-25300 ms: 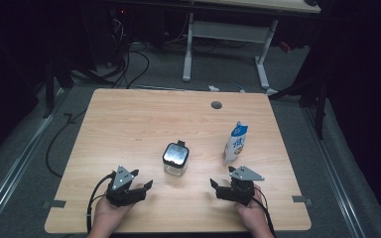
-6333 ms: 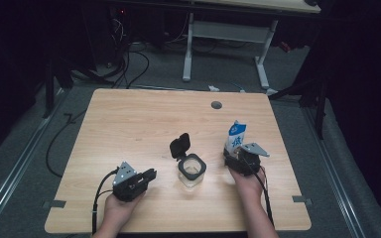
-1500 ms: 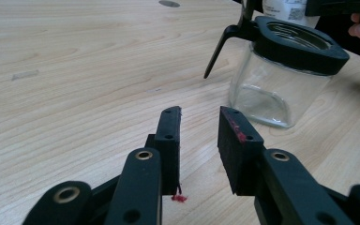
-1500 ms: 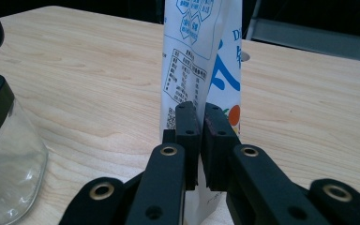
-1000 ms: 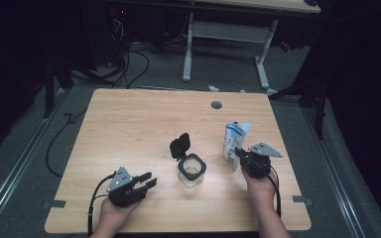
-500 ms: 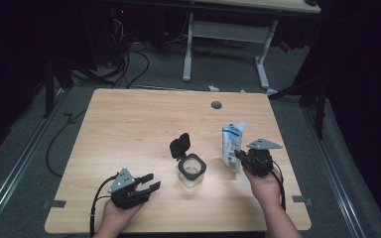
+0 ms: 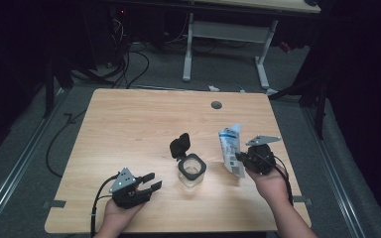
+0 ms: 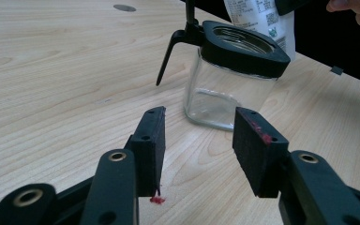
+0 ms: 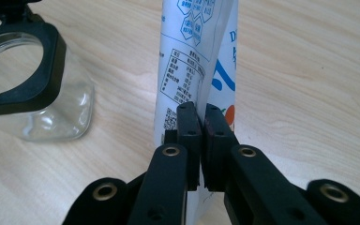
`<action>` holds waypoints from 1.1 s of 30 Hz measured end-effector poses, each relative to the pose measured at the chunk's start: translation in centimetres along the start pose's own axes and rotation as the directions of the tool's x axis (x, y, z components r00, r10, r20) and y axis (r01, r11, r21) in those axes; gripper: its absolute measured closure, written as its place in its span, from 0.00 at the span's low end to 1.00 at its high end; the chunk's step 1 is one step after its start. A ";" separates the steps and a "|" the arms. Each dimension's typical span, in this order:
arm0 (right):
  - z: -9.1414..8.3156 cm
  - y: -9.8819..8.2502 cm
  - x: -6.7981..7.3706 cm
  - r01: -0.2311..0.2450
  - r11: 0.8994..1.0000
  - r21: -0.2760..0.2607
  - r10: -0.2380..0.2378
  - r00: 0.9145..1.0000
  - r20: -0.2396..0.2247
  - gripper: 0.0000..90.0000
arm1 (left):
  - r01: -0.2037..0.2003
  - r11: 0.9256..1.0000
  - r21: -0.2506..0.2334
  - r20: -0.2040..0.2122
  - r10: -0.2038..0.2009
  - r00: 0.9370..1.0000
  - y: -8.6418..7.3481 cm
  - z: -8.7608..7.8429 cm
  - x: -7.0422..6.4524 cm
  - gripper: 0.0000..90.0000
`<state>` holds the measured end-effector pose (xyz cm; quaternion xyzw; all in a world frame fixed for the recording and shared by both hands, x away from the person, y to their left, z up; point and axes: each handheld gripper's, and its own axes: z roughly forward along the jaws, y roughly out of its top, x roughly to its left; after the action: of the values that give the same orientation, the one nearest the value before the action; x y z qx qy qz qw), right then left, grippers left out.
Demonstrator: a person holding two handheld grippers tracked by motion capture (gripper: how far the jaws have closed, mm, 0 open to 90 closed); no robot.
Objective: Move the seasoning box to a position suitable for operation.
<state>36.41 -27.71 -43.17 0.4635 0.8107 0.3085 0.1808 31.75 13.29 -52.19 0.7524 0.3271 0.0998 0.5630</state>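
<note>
Your right tongs [image 7: 241, 159] were clamped on the lower edge of the white pouch [image 7: 230, 148], held upright just right of the glass jar [image 7: 192, 171]. The pouch appeared to hang clear of the tabletop [image 7: 144, 119]. The jar stood mid-table, its black lid [image 7: 179, 146] flipped open. Your left tongs [image 7: 149, 181] had just been opening; their jaws stood apart, nothing between them, pointing at the jar.

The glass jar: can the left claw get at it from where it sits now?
Probably yes. The left claw is open and empty, aimed at the glass jar, with bare table between them. The flipped-up lid stands on the far side, and the right claw pinches the packet beyond the jar.
</note>
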 end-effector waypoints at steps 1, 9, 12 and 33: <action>-0.2 0.0 -0.1 -0.001 1.000 0.012 0.001 1.000 -0.006 0.98 | -0.002 1.000 -0.001 0.000 0.002 1.000 0.0 0.0 0.0 0.61; -1.1 0.7 0.0 0.042 0.992 0.120 -0.040 0.999 -0.022 0.98 | -0.007 1.000 -0.002 0.000 0.007 1.000 0.1 0.0 0.0 0.60; -1.4 1.1 0.2 0.066 0.984 0.168 -0.063 0.998 -0.022 0.98 | -0.016 1.000 0.002 0.001 0.016 1.000 0.1 0.0 0.0 0.60; -2.2 2.1 1.2 0.132 0.931 0.340 -0.117 0.991 -0.063 0.99 | -0.026 1.000 -0.006 0.015 0.026 1.000 0.0 0.2 -0.4 0.59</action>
<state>35.86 -26.64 -40.18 0.4291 0.8834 0.1598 0.0994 31.52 12.92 -52.16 0.7556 0.3126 0.1025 0.5664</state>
